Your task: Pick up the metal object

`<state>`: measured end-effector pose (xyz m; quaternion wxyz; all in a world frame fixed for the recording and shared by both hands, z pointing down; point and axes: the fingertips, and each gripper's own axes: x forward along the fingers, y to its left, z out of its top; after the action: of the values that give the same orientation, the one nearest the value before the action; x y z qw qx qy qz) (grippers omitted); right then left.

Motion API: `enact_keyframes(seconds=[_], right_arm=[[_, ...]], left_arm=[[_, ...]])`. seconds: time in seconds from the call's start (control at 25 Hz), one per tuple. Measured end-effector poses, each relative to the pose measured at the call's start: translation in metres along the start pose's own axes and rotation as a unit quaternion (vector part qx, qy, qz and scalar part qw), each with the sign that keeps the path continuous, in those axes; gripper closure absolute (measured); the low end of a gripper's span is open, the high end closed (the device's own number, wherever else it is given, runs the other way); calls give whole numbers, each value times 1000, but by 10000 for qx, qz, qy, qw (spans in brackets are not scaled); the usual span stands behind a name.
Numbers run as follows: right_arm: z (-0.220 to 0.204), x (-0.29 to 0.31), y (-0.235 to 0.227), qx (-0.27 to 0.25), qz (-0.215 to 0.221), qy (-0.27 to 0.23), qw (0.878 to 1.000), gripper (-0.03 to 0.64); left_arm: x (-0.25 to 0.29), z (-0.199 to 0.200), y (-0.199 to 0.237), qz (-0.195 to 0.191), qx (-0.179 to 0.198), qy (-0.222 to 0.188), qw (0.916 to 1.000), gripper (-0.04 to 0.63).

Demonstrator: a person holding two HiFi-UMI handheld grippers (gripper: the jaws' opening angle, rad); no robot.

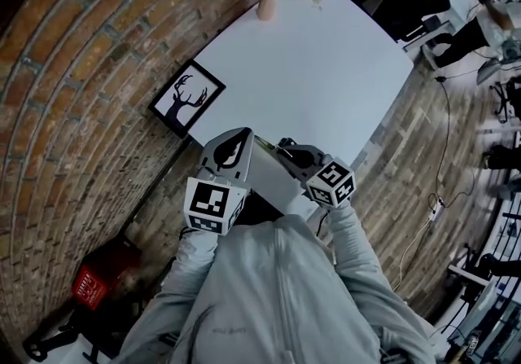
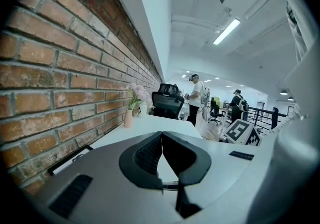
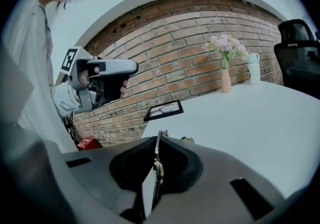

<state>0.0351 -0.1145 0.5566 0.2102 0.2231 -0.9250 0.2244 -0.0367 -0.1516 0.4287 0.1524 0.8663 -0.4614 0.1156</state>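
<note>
Metal object sits pinched in the right claw (left claw pressed together) by the white table.

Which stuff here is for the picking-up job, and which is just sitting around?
For the job: metal object, pinched in the right tongs.

Just sitting around: flower vase, white bottle, deer picture, red thing on the floor.

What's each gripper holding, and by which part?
Right gripper is shut on the thin metal object, pinched across its flat faces, tip poking past the jaws. Left gripper is shut, empty.
</note>
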Motion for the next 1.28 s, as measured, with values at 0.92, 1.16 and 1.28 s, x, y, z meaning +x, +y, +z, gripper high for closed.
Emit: enact_keyframes(seconds=[0.92, 1.16, 1.28], right_arm=[[122, -114, -7, -959, -1538, -1595, 9704, 588], [139, -145, -15, -1061, -2163, -1861, 9525, 588], [143, -154, -18, -1098, -2479, -1927, 9431, 588]], left_arm=[[-6, 44, -16, -47, 426, -444, 9981, 568], [-5, 49, -18, -43, 437, -501, 9978, 568], [-5, 48, -15, -7, 420, -497, 9979, 568]])
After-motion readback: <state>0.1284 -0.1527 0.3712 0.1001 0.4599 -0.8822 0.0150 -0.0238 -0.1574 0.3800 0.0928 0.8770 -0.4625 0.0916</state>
